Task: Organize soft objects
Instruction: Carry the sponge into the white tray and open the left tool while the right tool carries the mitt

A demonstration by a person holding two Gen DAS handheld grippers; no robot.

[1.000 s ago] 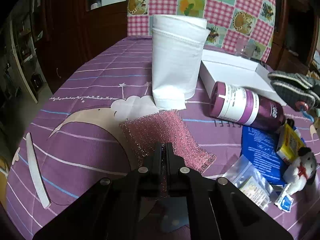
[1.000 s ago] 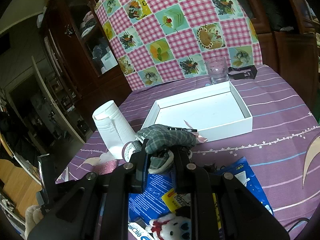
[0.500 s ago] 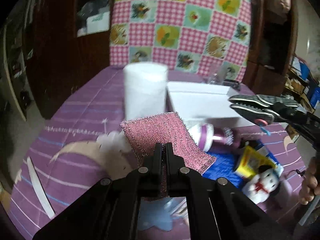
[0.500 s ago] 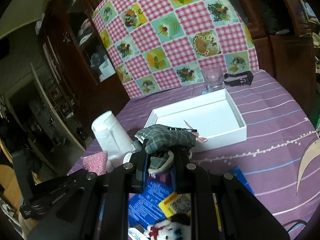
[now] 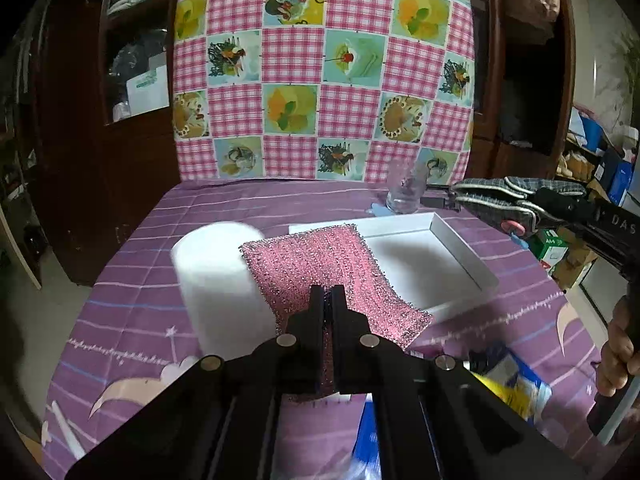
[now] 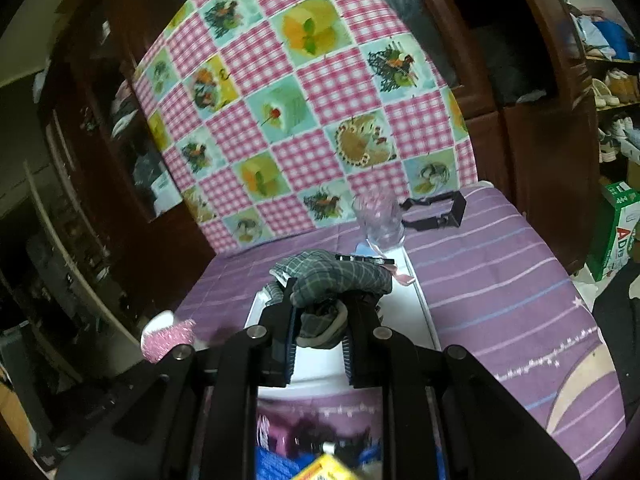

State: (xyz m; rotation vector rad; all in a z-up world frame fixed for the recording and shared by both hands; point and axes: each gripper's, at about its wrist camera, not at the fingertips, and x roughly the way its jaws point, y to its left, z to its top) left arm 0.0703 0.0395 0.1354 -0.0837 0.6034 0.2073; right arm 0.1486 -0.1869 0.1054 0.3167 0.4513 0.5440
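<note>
My left gripper (image 5: 327, 294) is shut on a pink glittery sponge cloth (image 5: 320, 276) and holds it in the air above the table, in front of the white tray (image 5: 460, 256). My right gripper (image 6: 320, 308) is shut on a bundle of grey plaid socks (image 6: 340, 276) and holds it over the near end of the white tray (image 6: 416, 320). The socks (image 5: 508, 196) and the right gripper also show at the right of the left wrist view. The pink cloth (image 6: 170, 338) shows at the left of the right wrist view.
A white paper roll (image 5: 216, 280) stands left of the tray. A clear glass (image 5: 404, 192) and a black clip (image 6: 436, 212) sit beyond the tray. A blue packet (image 5: 508, 376) and a yellow box (image 6: 324, 470) lie on the purple cloth near me.
Both grippers have risen and moved forward toward the white tray, each keeping hold of its item. The sponge cloth was lifted off the table; the socks now hang over the tray's near end.
</note>
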